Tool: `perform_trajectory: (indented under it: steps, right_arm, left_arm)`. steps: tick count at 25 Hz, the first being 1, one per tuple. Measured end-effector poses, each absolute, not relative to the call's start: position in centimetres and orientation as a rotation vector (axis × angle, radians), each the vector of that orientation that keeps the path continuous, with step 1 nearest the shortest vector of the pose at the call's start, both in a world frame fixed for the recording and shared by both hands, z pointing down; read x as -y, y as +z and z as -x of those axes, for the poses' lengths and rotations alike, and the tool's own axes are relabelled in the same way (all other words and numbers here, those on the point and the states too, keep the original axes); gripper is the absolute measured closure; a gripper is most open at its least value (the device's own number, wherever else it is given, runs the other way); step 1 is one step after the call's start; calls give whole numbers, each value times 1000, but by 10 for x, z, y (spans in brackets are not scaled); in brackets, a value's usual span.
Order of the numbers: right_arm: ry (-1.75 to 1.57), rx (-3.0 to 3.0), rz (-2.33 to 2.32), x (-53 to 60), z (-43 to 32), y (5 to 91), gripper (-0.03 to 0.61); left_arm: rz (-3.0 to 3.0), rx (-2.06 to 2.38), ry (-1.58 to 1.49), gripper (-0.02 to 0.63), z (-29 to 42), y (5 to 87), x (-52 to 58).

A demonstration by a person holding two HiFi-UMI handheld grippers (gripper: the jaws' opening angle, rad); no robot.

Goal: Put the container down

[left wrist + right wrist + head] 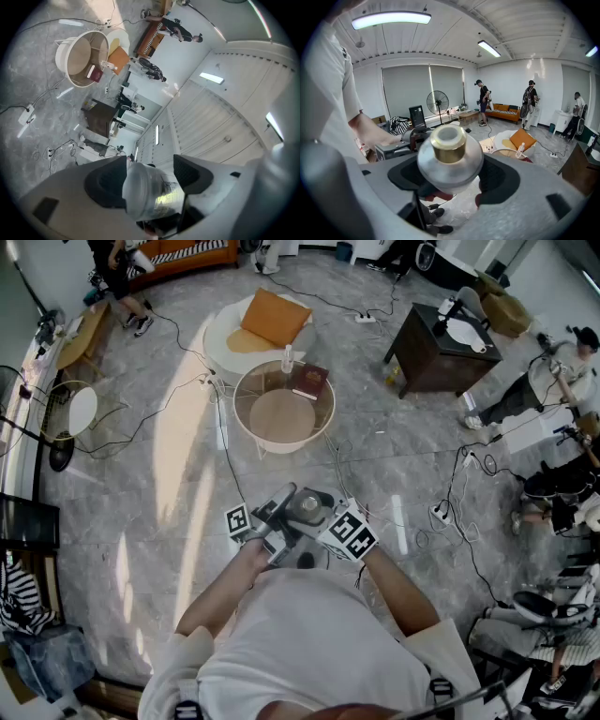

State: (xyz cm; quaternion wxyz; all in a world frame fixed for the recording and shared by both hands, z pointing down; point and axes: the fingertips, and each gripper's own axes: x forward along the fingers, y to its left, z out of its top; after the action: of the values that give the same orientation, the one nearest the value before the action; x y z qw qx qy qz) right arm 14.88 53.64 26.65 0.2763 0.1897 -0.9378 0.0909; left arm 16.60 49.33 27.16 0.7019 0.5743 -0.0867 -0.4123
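A silvery round container [307,506] with a gold neck hangs in front of the person's chest, between the two grippers, which face each other. In the right gripper view its gold mouth [449,140] points at the camera, and my right gripper [452,176] is shut on its wide shoulder. The left gripper view shows the container's frosted lower end [147,192] lying between the wide-set jaws of my left gripper [150,174]. It leans on one pad, and I see no squeeze from the other. In the head view the left gripper [279,509] is at the container's left and the right gripper [330,518] at its right.
A round glass-topped table [251,423] stands ahead on the marble floor, with a red book [309,381] and a small bottle [287,360] on it. Behind it is a white chair with an orange cushion [275,317]. A dark cabinet [433,348] stands at right, and cables cross the floor.
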Motion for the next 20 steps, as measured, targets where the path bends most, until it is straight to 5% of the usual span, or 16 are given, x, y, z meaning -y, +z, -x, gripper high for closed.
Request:
perform_trajectory:
  steps: [20]
  right_arm:
    - [257, 2522, -535, -550, -110, 267, 241]
  left_arm:
    - [-1273, 184, -908, 322, -128, 274, -507]
